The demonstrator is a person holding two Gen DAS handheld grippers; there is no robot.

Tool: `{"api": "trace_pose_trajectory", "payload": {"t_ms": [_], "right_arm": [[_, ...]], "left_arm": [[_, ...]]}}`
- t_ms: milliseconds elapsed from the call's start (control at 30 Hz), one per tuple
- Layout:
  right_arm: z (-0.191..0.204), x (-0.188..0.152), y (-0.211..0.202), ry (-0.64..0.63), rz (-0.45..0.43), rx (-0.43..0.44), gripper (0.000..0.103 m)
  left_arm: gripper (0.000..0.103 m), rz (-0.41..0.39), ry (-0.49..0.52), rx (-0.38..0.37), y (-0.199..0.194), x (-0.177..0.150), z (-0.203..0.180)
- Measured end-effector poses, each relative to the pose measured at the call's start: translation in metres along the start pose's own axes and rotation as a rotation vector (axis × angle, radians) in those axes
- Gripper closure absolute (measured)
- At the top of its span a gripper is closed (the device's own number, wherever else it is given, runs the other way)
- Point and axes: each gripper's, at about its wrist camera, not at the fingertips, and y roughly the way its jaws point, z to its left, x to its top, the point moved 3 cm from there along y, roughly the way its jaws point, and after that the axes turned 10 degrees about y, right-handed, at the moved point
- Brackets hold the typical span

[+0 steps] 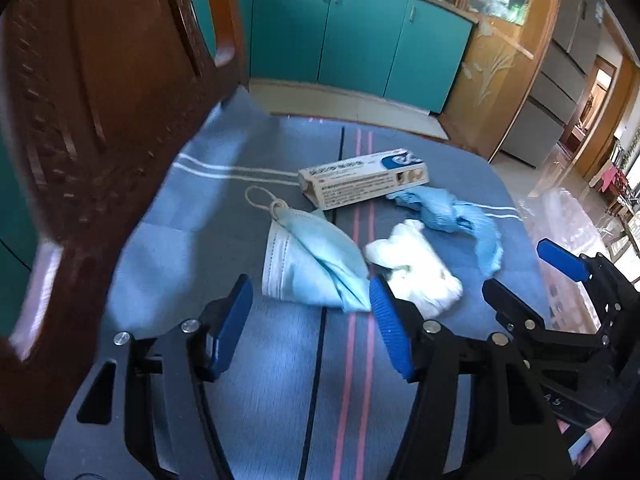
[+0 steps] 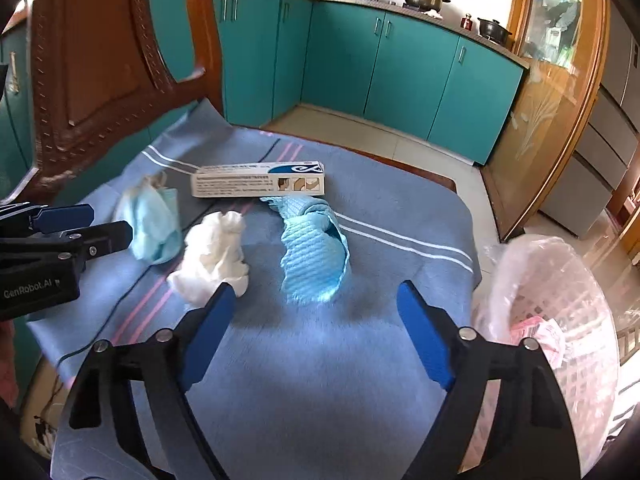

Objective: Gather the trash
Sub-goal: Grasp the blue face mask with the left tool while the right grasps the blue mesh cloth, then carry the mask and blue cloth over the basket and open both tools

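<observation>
Trash lies on a chair seat covered by a blue striped cloth (image 1: 280, 360). A light blue face mask (image 1: 316, 264) lies just ahead of my left gripper (image 1: 312, 300), which is open and empty. A crumpled white tissue (image 1: 416, 264), a crumpled blue cloth (image 1: 452, 212) and a white carton (image 1: 364, 178) lie beyond. My right gripper (image 2: 316, 304) is open and empty, just short of the blue cloth (image 2: 316, 248), with the tissue (image 2: 216, 256) by its left finger. The mask (image 2: 152, 224) and carton (image 2: 260, 180) also show in the right wrist view.
The wooden chair back (image 1: 100, 120) rises on the left. A white basket lined with a plastic bag (image 2: 552, 320) stands right of the seat, with pink paper inside. Teal kitchen cabinets (image 2: 360, 60) and tiled floor lie behind. My left gripper (image 2: 108, 232) shows at the left edge of the right wrist view.
</observation>
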Motion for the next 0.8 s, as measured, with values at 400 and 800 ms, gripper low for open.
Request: {"api": "trace_pose_trajectory", "payload": {"t_ms": [400, 800], "right_arm": [[-0.006, 0.011, 0.006, 0.063, 0.023, 0.087, 0.099], [-0.034, 0.016, -0.115, 0.198, -0.139, 0.272, 0.100]], "left_arm": [[0.097, -0.074, 0.000, -0.032, -0.010, 0.008, 0.006], [0.097, -0.321, 0.158, -0.060, -0.140, -0.015, -0.044]]}}
